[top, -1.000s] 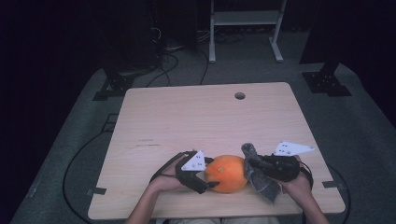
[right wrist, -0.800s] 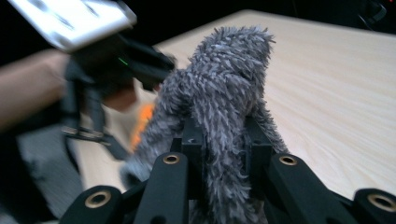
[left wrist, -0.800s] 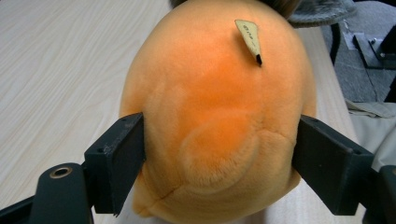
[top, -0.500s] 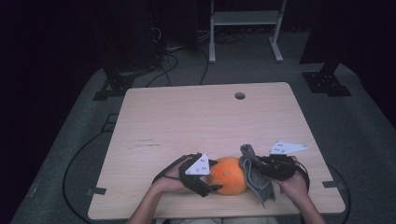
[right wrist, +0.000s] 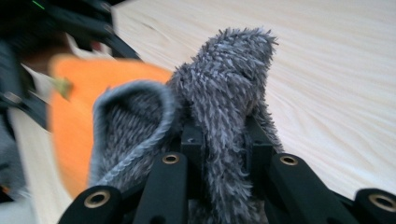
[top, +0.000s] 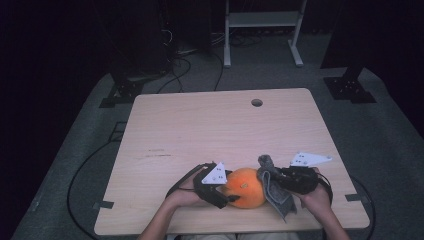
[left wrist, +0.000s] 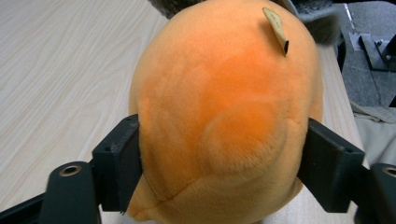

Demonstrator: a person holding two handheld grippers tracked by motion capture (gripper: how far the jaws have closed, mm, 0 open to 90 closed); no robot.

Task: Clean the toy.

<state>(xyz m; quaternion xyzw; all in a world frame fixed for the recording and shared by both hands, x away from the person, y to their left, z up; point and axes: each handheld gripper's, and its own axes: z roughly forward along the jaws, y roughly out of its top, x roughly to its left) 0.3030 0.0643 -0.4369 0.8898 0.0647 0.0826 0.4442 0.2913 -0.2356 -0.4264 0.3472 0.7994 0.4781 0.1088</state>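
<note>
Toy: a round, soft orange plush ball sits near the front edge of the wooden tabletop.
Left hand-held gripper: its jaws have just been closing and now squeeze the ball's sides.
Right hand-held gripper: pinched tight on a fuzzy grey cloth (touching the ball).

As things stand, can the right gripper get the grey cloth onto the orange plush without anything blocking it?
Probably yes. The right gripper is shut on the grey cloth, which already lies against the orange plush. The left gripper, whose jaws have just been closing, grips the plush from the opposite side.
</note>
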